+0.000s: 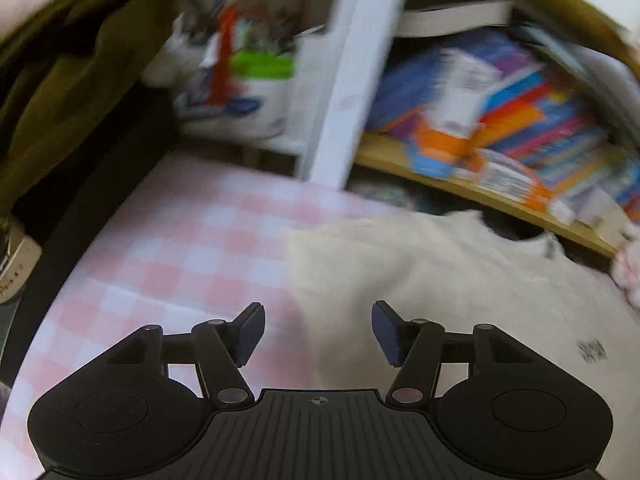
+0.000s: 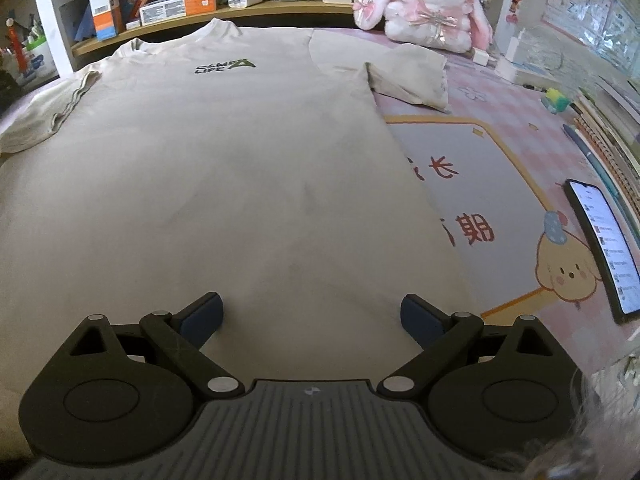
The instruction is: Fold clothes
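T-shirt [image 2: 208, 168], beige with a small green chest logo [image 2: 224, 66], lies face up and spread flat across the pink checked mat [image 2: 520, 128] on your tabletop, collar toward the bookshelf [image 2: 224, 12] at the far side. Both short sleeves are out to the sides; the one on your right is a little rumpled where it lies just short of the plush rabbit [image 2: 428, 8]. As far as you can see, no fold has been made yet: the body shows no doubled layer and the hem end sits nearest you, so the whole job is still ahead.

Your right claw [image 2: 312, 312] is spread wide and has nothing in it, poised above the lower part of the shirt near the hem. Your left claw [image 1: 318, 332] is also parted and empty, over the shirt's left edge where cloth meets bare mat; that view is smeared with blur, so the books and the pen holder [image 1: 240, 80] behind are hard to read.

A lit phone [image 2: 600, 240] rests on the mat to the right, well apart from the cloth, so it should not get in the way of a sideways fold. Likely first step: take one sleeve and side edge and bring it toward the middle.
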`<state>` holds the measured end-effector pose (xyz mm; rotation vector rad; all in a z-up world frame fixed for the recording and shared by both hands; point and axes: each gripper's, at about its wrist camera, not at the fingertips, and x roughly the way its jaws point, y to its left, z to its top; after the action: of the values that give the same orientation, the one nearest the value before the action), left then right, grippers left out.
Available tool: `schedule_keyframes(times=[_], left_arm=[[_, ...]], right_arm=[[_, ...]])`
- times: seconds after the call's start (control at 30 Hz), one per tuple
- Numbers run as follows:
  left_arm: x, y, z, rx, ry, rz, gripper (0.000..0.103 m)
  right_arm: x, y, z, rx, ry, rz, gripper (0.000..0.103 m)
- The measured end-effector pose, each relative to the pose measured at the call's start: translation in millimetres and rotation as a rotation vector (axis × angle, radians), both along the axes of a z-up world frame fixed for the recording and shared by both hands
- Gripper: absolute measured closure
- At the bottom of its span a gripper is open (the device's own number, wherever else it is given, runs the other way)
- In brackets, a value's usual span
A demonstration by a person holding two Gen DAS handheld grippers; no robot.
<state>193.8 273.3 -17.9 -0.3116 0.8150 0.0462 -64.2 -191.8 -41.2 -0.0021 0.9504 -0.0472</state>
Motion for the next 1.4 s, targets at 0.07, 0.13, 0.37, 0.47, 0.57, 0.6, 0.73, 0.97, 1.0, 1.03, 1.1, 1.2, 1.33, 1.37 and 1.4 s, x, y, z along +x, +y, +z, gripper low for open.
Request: schedule_keyframes(times=[0.07,0.13,0.37,0.47,0.57,0.6,0.73,0.97,1.0,1.03,1.1,1.2,1.33,1.37,1.4], left_arm=[[11.7,8.2,-6.9,-0.059,0.018,0.01,0.045],[25.3,15.0,-13.6,-0.111,0.03,0.031,0.045],[65.2,32.5,-30.2,-0.214,0.048,0.03,0.101],[76.2,31.5,-22.9,-0.168,0.021,-0.01,0.102],[90.9,26.5,-8.7,-0.065,-0.011,-0.059,0.103],[96.0,24.3,-7.4,-0.037,0.0,-0.082,0.103],[103.2,20.6,-20.4,0.004,0.055,-0.107,0.1],[69.0,26.1,-12.4,-0.015,0.015,-0.079,0.094],[61.3,25.8,-8.7,-0.014,0.005,-0.08,0.093],[53.5,25.5,-4.9,-0.012,-0.005,-0.081,0.091],[31.7,18.8,1.8,-0.01,-0.023,-0.104,0.083],[-6.8,3.7,9.7,0.0,-0.034,-0.134,0.067],[-61.5,-22.2,17.4,0.013,-0.033,-0.152,0.043],[-76.2,-30.0,18.5,0.022,-0.034,-0.151,0.036],[-91.1,-38.7,18.9,0.03,-0.033,-0.149,0.034]], right_arm=[[-0.4,1.5,0.5,-0.009,0.003,-0.009,0.007],[-1.3,5.0,1.1,-0.022,0.007,-0.012,0.007],[-8.1,18.5,3.7,-0.088,0.033,0.0,0.007],[-11.4,21.9,4.3,-0.102,0.046,-0.007,0.007],[-12.8,24.9,4.9,-0.111,0.055,-0.016,0.007],[-13.2,26.0,5.0,-0.112,0.057,-0.017,0.007],[-13.8,30.6,5.7,-0.12,0.062,-0.015,0.007],[-15.5,31.6,6.0,-0.114,0.063,-0.018,0.007],[-15.3,31.1,6.1,-0.112,0.062,-0.016,0.007],[-14.9,30.7,6.1,-0.111,0.059,-0.014,0.007],[-12.8,30.0,6.1,-0.108,0.05,-0.007,0.007],[-7.5,27.0,5.3,-0.094,0.03,0.009,0.007],[-0.1,19.9,4.5,-0.074,0.007,0.041,0.007],[1.6,17.6,4.5,-0.069,0.001,0.052,0.007],[3.3,15.3,4.5,-0.064,-0.004,0.062,0.007]])
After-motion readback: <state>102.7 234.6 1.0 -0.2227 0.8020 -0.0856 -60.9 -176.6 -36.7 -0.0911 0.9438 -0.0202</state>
